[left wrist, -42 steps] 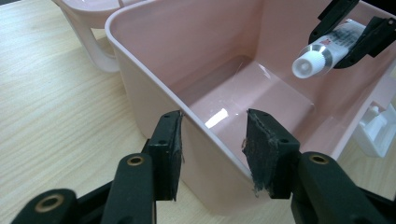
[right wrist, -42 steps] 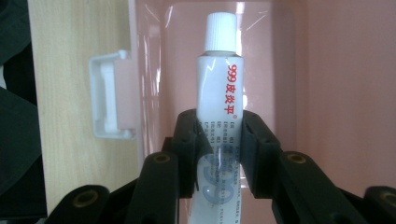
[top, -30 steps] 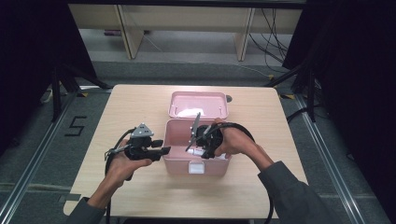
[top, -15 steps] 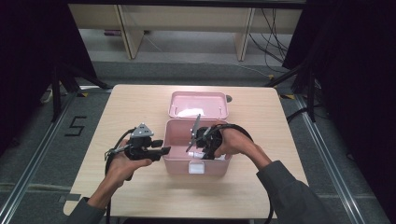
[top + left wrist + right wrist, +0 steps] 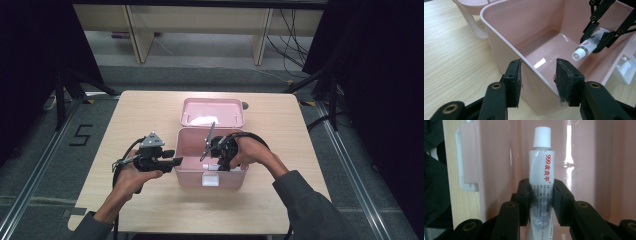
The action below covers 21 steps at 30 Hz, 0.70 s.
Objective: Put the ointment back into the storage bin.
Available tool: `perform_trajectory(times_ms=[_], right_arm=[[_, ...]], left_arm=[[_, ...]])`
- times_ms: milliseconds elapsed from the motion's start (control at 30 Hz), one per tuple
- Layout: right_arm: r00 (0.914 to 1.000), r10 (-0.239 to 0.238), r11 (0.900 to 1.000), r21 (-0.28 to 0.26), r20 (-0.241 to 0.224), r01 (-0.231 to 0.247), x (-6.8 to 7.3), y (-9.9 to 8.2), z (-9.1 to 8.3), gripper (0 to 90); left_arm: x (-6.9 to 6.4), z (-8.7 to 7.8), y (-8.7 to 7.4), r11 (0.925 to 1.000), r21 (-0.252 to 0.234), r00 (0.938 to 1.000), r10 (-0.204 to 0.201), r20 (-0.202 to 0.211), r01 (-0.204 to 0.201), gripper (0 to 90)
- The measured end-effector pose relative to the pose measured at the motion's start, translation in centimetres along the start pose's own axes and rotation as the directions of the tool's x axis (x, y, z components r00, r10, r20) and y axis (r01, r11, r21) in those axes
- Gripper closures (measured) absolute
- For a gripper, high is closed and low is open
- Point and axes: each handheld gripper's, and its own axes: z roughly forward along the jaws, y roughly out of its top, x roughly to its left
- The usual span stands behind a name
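High view: we saw the pink box [image 5: 212,170] open on the bench [image 5: 150,210]. Left gripper [image 5: 537,82] view: fingers straddled the near wall, not clamping. Right gripper [image 5: 540,202] view: fingers clamped the ointment tube [image 5: 541,170] over the box floor. Best lowered flat, then released.

I'm reading red "999" followed by Chinese characters running along the white tube [image 5: 541,177]; left of the table [image 5: 150,107], a "5" [image 5: 82,135] is showing on the floor.
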Motion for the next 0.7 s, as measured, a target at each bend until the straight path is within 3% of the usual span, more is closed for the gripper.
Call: perform_trajectory(times_ms=[100,167,533,600,700], right_arm=[[0.9999,-0.017,0.9998,0.006,0.002,0.017,-0.49,-0.25,0.31,70.2],[0.9999,0.013,0.9999,-0.002,-0.009,-0.013,-0.41,-0.25,0.55,70.1],[0.9986,0.038,0.9993,-0.001,-0.036,-0.038,-0.45,-0.26,0.56,69.9],[0.9999,-0.008,0.9998,0.016,-0.014,0.008,-0.87,-0.42,0.55,69.9],[0.9999,0.000,0.9998,0.020,-0.012,0.000,-0.80,-0.41,0.57,69.8]], left_arm=[[-0.03,0.01,0.00,1.0000,-0.001,1.0000,0.000,0.008,0.000,55.8],[-0.05,0.01,-0.01,1.0000,-0.002,1.0000,0.000,0.009,0.000,55.8],[-0.06,0.02,0.01,1.0000,0.001,0.9999,0.000,0.012,0.000,55.8],[-0.06,0.03,0.00,1.0000,-0.001,0.9999,-0.001,0.016,0.001,55.8],[-0.05,0.02,0.01,1.0000,0.002,0.9998,0.002,0.018,-0.003,55.8]])
